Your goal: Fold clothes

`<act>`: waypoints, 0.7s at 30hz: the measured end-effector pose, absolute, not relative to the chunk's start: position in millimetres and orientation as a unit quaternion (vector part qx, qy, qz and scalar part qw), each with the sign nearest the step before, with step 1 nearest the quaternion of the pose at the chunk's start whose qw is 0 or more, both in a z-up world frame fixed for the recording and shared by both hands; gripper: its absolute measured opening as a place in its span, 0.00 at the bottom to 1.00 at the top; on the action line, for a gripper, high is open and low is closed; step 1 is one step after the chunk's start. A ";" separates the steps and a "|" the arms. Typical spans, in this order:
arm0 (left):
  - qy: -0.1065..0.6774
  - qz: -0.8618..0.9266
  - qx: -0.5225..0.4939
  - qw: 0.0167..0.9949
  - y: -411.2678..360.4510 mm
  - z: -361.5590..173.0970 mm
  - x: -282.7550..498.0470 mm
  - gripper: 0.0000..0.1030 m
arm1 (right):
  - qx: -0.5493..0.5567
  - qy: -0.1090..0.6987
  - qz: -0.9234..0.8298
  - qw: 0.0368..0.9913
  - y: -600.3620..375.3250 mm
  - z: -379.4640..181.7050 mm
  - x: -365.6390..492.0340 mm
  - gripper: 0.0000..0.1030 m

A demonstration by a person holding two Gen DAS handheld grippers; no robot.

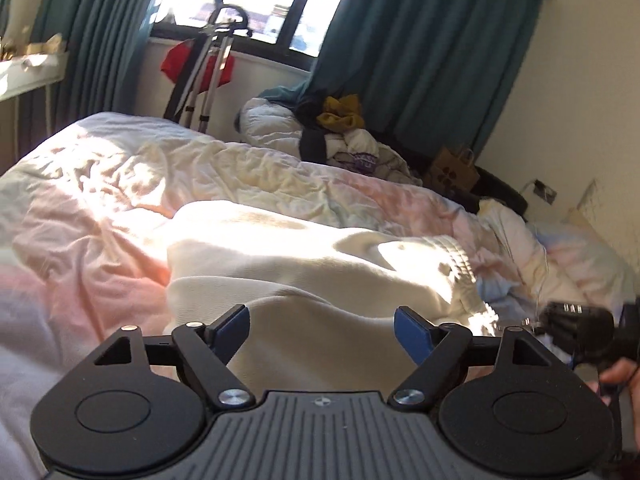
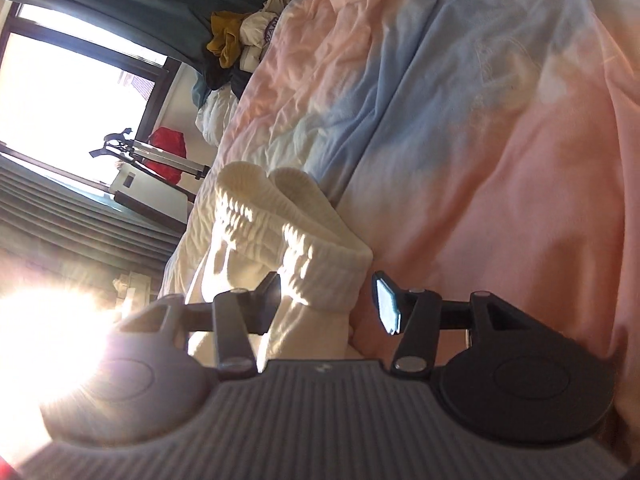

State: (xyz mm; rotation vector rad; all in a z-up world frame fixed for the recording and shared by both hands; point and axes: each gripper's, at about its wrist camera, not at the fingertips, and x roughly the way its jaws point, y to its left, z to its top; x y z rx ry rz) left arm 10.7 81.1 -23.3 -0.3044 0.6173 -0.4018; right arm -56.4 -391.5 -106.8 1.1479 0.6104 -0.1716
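A cream garment (image 1: pixel 304 264) with a ribbed elastic band lies on the bed's pastel duvet (image 1: pixel 100 216). My left gripper (image 1: pixel 322 328) is open just above the garment's near part, blue pads apart, holding nothing. In the right wrist view, which is rolled sideways, the cream garment (image 2: pixel 256 232) shows its gathered waistband. My right gripper (image 2: pixel 326 300) is open with the waistband's edge between its jaws, not clamped. The right gripper's black body (image 1: pixel 588 332) shows at the right edge of the left wrist view.
A pile of clothes (image 1: pixel 340 132) lies at the bed's far side under teal curtains (image 1: pixel 420 40). A folded metal rack (image 1: pixel 208 68) with a red item leans by the window. A paper bag (image 1: pixel 456 168) stands by the wall. Sun glare (image 2: pixel 52 340) washes out part of the right view.
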 end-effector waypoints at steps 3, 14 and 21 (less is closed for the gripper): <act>0.329 -0.172 -0.230 0.900 113.7 -28.9 24.5 0.91 | 0.528 0.306 -0.055 0.790 -377.6 -111.0 -58.7 0.56; 0.414 -0.135 -0.351 0.829 137.4 -78.5 59.3 0.93 | 0.445 0.366 -0.020 0.817 -340.3 -128.7 -11.8 0.79; 0.427 -0.143 -0.407 0.795 147.4 -99.6 63.9 0.92 | 0.546 0.295 0.095 0.778 -350.3 -125.9 -10.2 0.82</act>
